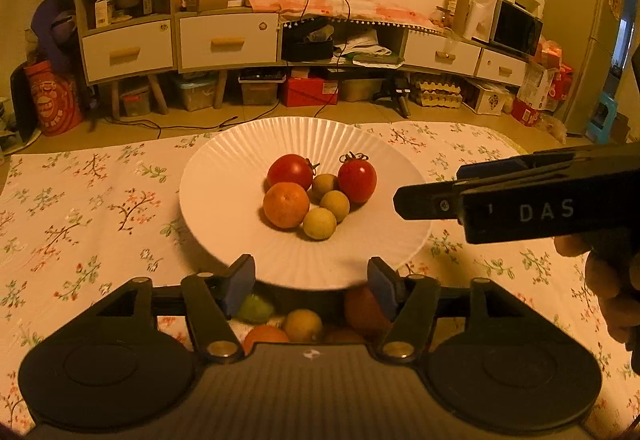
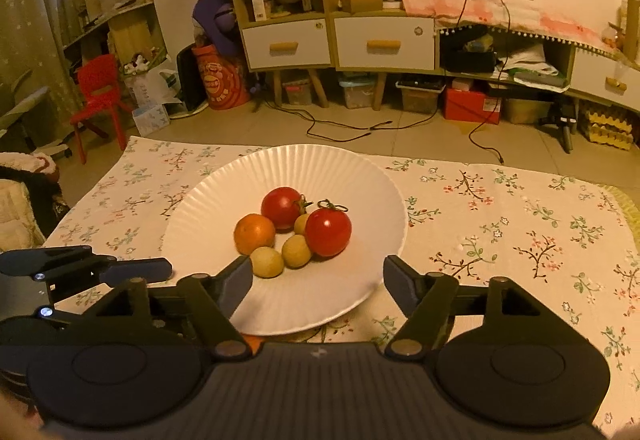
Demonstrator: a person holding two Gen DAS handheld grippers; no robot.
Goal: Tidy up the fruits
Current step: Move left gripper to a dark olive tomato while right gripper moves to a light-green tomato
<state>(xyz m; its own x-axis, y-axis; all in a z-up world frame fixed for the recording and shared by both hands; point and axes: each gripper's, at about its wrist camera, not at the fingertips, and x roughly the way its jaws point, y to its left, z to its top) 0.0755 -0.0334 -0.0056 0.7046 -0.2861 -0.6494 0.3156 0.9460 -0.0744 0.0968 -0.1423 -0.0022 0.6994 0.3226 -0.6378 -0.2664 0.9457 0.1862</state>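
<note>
Fruit sorting, partly complete, as I see it through both wrist cameras. Ahead of my left gripper point(image 1: 311, 282) sits a white plate point(image 1: 224, 208) with a finely fluted rim, resting on the bench under a cream cloth point(image 1: 92, 200) printed with small flowering sprigs. Clustered at the plate's centre, just beyond the fingertips, are two glossy red tomatoes point(image 1: 290, 171) with dark stalks still attached, one matte, dimpled orange point(image 1: 286, 205), and three small, dull tan round fruits point(image 1: 319, 223), all touching or nearly so. The left fingers stand spread with nothing between them; the near edge of the plate lies in the gap. My right gripper point(image 2: 316, 280) is likewise spread and empty, its blue-padded fingers framing the plate's near rim, with the closest tan fruit just beside its left finger. I judge the plate to hold what is already sorted. Still to be handled, by my reading, is a loose pile point(image 1: 304, 324) below and behind the left fingers, off the plate: a pale green fruit, a yellow one and several orange ones, partly hidden by the gripper body. Their full count I cannot tell.
</note>
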